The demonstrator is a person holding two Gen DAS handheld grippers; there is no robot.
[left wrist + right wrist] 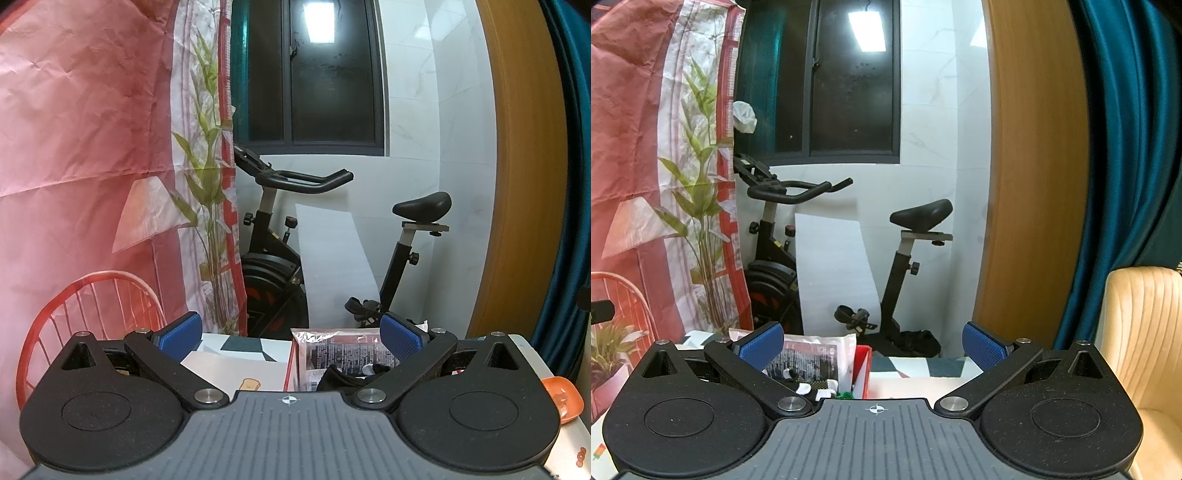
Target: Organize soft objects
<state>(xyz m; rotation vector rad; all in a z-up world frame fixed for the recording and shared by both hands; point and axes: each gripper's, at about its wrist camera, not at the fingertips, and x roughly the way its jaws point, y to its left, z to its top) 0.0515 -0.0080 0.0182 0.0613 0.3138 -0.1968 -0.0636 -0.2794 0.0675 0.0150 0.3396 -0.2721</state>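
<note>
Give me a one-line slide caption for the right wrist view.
Right claw open and empty above the table, red box of socks and a plastic packet ahead-left, exercise bike behind.

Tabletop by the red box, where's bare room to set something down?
Free: the tabletop right of the red box, before the right gripper; also left of it, before the left gripper. Crowded: inside the box, with the plastic packet and socks.

A clear plastic packet (334,354) with a dark printed label is standing upright inside a red box (863,369). Black-and-white soft items (812,386) are lying bunched in front of it, in the same box.
</note>
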